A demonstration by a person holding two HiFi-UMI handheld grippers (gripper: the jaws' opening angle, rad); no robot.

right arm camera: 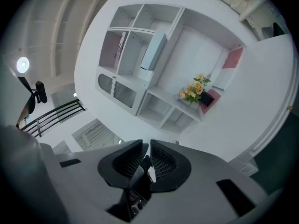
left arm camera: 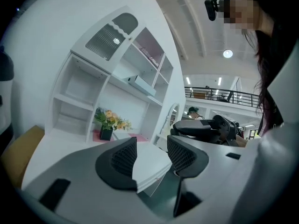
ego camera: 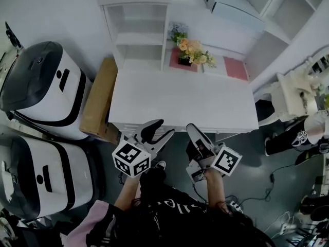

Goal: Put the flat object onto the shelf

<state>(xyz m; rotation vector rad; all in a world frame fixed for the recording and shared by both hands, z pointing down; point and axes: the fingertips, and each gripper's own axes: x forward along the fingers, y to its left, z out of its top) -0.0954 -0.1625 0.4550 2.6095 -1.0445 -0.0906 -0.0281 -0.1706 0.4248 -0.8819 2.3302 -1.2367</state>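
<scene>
Two grippers hang at the near edge of the white worktop [ego camera: 180,102]. The left gripper [left arm camera: 152,148] has its jaws partly spread with nothing between them. The right gripper [right arm camera: 145,148] has its jaws pressed together, and I can make out nothing gripped between them. One flat pale-blue box [ego camera: 226,4] lies on an upper board of the white shelf unit [ego camera: 138,37]. Below stand one pot of flowers [ego camera: 191,51] and two pink mats [ego camera: 236,68].
</scene>
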